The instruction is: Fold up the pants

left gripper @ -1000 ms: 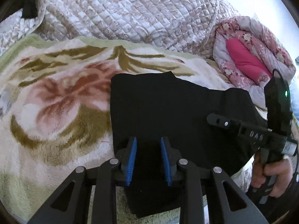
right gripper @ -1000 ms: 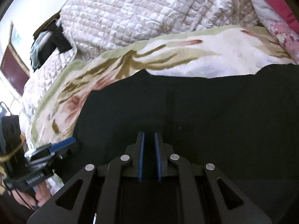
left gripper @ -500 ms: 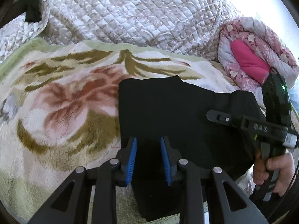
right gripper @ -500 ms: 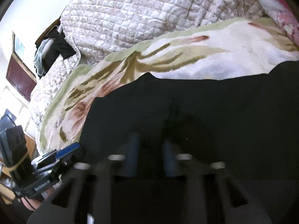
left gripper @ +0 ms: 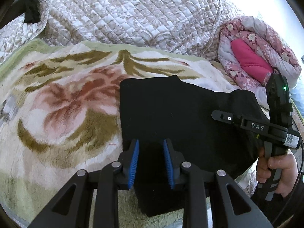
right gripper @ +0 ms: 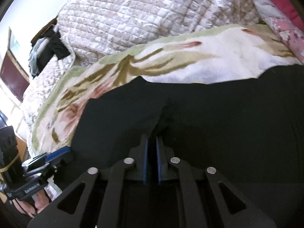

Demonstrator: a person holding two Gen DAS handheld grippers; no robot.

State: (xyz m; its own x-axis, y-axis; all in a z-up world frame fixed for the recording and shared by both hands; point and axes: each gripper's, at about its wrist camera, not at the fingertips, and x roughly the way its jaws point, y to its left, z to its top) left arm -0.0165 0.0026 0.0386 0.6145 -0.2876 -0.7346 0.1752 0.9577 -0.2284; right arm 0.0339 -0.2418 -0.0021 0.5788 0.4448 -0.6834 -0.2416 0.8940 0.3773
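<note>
I found the left gripper (left gripper: 151, 158) held low over the near left part of the black pants (left gripper: 180, 114), its blue pads (left gripper: 134, 161) set wide apart with nothing between them. The right gripper (right gripper: 151, 161) stood over the pants (right gripper: 209, 117) with its pads drawn narrow; whether cloth was pinched I could not tell. In the left wrist view its handle sat in the right hand (left gripper: 275, 171) at the near right. The pants lay folded on the floral blanket (left gripper: 57, 114), long axis running left to right. A quilted cover (left gripper: 133, 13) lay beyond.
</note>
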